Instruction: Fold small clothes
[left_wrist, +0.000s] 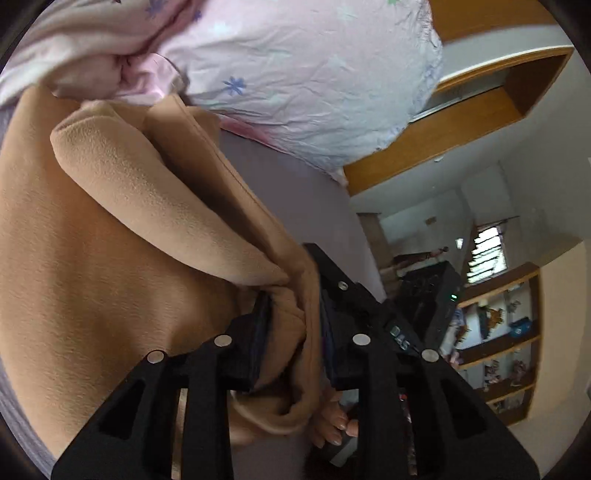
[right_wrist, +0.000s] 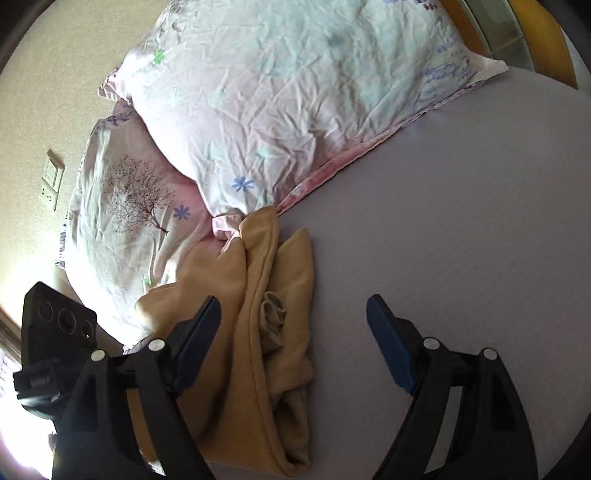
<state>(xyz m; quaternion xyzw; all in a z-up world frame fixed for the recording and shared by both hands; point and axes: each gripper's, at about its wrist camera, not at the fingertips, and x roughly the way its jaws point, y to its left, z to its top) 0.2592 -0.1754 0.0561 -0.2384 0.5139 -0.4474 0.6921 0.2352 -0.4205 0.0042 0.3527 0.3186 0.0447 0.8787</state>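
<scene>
The bed (right_wrist: 461, 206) took up most of the room, its lilac-grey sheet left bare on one side, which made it the natural flat surface for folding. Against the headboard end lay a big flowered pillow (right_wrist: 295, 92), and beside it a bundled quilt printed with a tree (right_wrist: 125, 206); both were pushed back, and the work sat right at their edge.

The tan fleece garment (right_wrist: 266, 332) lay rumpled on the sheet, one end touching the pillow's pink hem, its long seamed edge running toward the person. A small pale tag or loop showed near the middle of it; I could not tell which. It looked only partly folded, with thick rolls rather than flat layers, so I judged the job to be early on.

The left gripper (left_wrist: 295, 325) was closed down on a bunched fold of that fleece, cloth squeezed between both pads and spilling out below, where a few of the person's fingers (left_wrist: 336, 428) showed against the handle. Held this way the fabric was tented up from the bed, probably so a layer could be carried across.

The right gripper (right_wrist: 291, 328) hovered wide open and empty, one pad over the fleece, the other over bare sheet. That spread seemed chosen to take a second hold, or to pin the far edge.
</scene>
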